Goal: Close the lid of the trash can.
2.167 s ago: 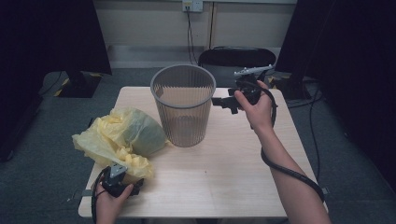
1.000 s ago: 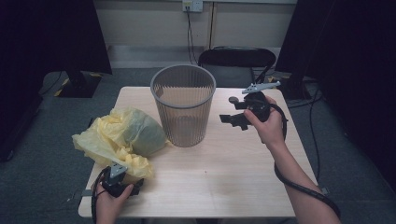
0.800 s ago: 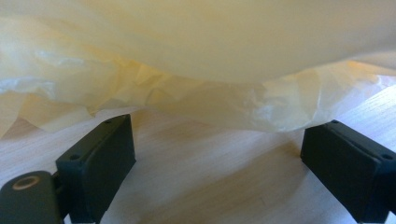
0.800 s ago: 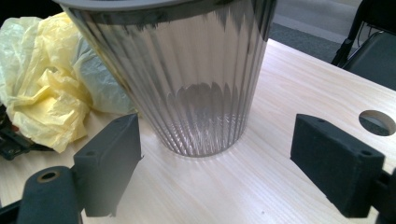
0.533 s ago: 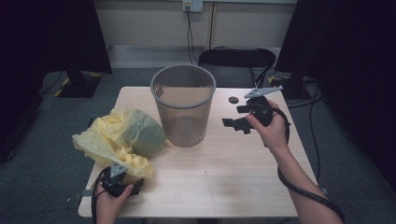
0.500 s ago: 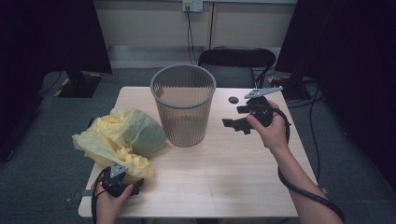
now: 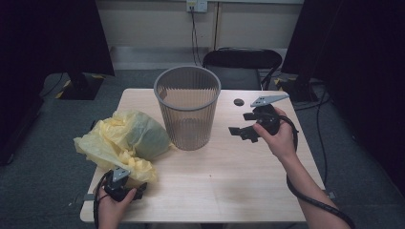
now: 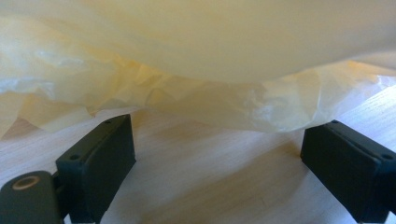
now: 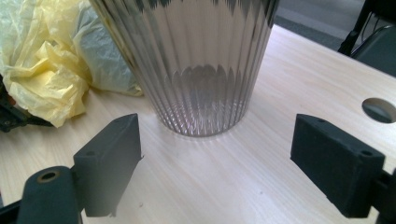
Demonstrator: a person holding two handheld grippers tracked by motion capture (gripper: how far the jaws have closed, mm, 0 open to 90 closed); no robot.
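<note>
Waiting with wide fingers, the left gripper (image 7: pixel 125 185) faces the yellow bag (image 7: pixel 119 143) and the right gripper (image 7: pixel 246 126), equally wide, the bin (image 7: pixel 187 107), ready for lining.

Stood upright near the table's (image 7: pixel 224 186) middle, toward the far edge: the bin (image 7: pixel 187 107). Lay just left of the bin, touching its lower wall: the bag (image 7: pixel 123 143), spread toward the near left corner. Sat at the bag's near edge, close to the table's front left: the left gripper (image 7: pixel 125 187), jaws wide apart, bag (image 8: pixel 196 60) right in front of them. Hovered right of the bin, apart from it: the right gripper (image 7: pixel 244 129), jaws spread, pointed at the bin's (image 9: pixel 196 65) base. Lay behind that gripper: a hole (image 7: pixel 239 102) in the tabletop. Stood behind the table: a chair (image 7: pixel 242 59).
</note>
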